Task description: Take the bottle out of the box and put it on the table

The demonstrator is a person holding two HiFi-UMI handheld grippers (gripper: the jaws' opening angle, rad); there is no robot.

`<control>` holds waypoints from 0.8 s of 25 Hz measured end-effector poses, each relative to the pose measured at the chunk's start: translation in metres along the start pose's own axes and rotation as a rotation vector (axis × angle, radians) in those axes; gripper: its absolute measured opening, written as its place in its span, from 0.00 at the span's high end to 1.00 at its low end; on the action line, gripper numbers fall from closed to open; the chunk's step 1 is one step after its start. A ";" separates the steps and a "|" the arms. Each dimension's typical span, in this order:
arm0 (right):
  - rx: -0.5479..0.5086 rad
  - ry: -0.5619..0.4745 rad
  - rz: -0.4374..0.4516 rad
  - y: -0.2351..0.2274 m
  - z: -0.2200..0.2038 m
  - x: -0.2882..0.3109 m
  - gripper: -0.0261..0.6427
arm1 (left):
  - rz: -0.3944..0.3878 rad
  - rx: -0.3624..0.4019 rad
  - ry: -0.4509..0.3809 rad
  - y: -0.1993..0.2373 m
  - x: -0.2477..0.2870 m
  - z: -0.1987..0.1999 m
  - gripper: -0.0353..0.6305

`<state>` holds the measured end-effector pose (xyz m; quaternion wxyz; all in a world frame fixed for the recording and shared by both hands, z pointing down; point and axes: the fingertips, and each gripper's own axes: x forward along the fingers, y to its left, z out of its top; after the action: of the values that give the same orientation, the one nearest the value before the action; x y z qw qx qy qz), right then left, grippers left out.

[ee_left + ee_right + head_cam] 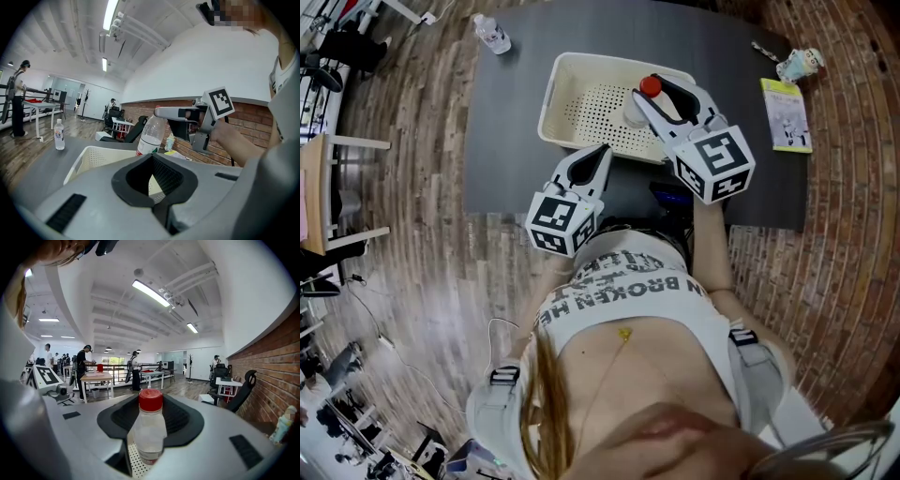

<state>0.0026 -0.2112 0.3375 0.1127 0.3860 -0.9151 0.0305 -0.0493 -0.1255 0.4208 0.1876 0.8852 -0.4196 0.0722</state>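
Right gripper view, frame centre: clamped on bottle [149, 437] above box [551, 108], liable to slip back in if pinched loosely or tilted.

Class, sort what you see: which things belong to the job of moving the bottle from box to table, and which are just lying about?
Belong to the job: red-capped bottle, held in the right gripper; white perforated box; dark table.

Just lying about: second water bottle at the table's far left corner; yellow-green booklet; small pale container beside it.
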 end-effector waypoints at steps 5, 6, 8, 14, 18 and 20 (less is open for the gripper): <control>0.014 -0.006 -0.052 -0.020 -0.006 -0.025 0.73 | -0.017 0.006 0.007 -0.017 0.007 -0.005 0.94; 0.017 -0.006 -0.064 -0.024 -0.007 -0.030 0.73 | -0.021 0.007 0.008 -0.020 0.009 -0.006 0.94; 0.022 -0.005 -0.087 -0.033 -0.009 -0.041 0.73 | -0.030 0.009 0.010 -0.027 0.012 -0.007 0.94; 0.034 -0.004 -0.142 -0.056 -0.015 -0.072 0.73 | -0.056 0.011 0.023 -0.049 0.023 -0.013 0.94; 0.042 0.007 -0.187 -0.072 -0.023 -0.092 0.73 | -0.070 0.007 0.031 -0.060 0.029 -0.019 0.94; 0.045 0.012 -0.207 -0.079 -0.027 -0.101 0.73 | -0.072 0.005 0.031 -0.064 0.031 -0.021 0.94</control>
<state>0.1327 -0.1921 0.3376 0.1119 0.4806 -0.8688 0.0413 0.0208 -0.1024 0.4316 0.1945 0.8989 -0.3843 0.0802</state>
